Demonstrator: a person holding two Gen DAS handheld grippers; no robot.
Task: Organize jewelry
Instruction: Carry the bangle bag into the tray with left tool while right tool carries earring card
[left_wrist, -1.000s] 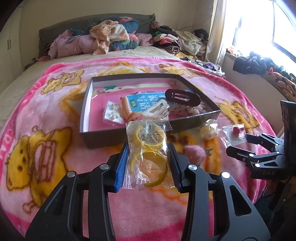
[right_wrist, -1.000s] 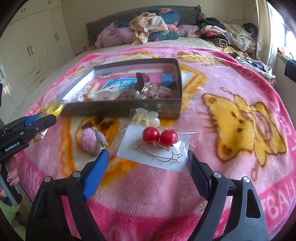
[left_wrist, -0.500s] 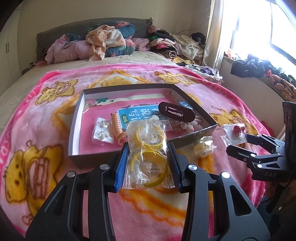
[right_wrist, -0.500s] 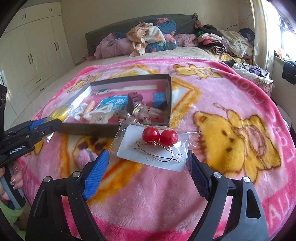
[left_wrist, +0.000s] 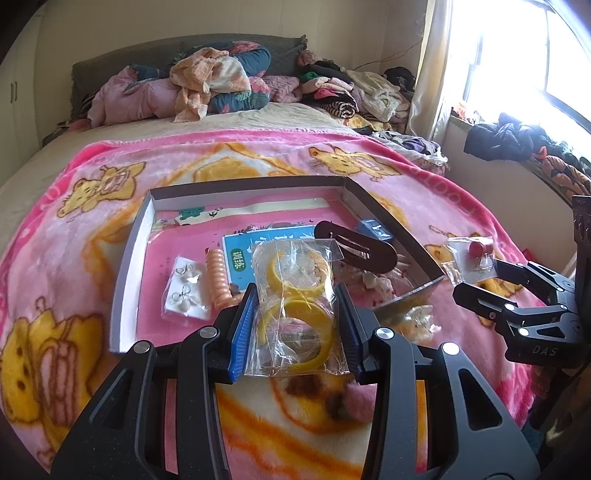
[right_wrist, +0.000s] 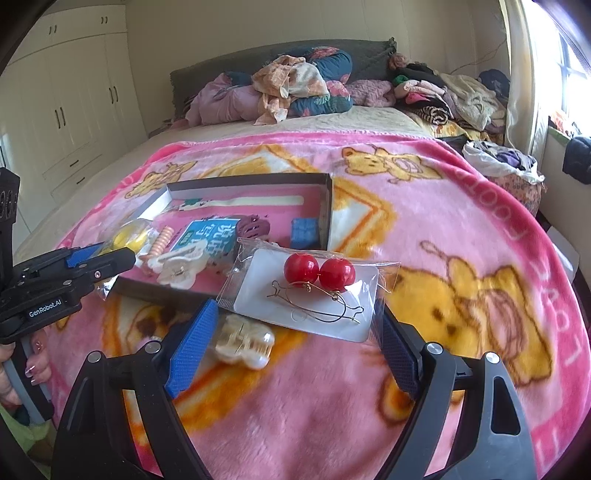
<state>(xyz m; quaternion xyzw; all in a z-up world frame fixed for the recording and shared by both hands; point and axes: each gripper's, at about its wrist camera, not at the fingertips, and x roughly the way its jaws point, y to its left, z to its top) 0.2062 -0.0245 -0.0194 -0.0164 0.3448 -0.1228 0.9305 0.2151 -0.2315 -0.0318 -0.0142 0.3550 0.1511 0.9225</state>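
My left gripper (left_wrist: 295, 328) is shut on a clear packet of yellow bangles (left_wrist: 295, 302) and holds it above the near edge of the grey box (left_wrist: 125, 266), which has a pink inside. My right gripper (right_wrist: 295, 343) is shut on a clear packet of red ball earrings (right_wrist: 314, 291) on a white card, raised over the blanket by the box's near right corner (right_wrist: 325, 206). The right gripper also shows at the right of the left wrist view (left_wrist: 517, 291); the left gripper shows at the left of the right wrist view (right_wrist: 92, 266).
In the box lie a blue card (left_wrist: 258, 243), a dark hair clip (left_wrist: 358, 247), an orange coil tie (left_wrist: 218, 273) and a small earring packet (left_wrist: 184, 291). A pale hair claw (right_wrist: 243, 339) lies on the pink blanket outside. Clothes are piled at the bed's far end.
Both grippers have risen and moved forward toward the box with their packets. The left one now hangs over the box's near edge. The pink pom-pom has dropped out of sight.
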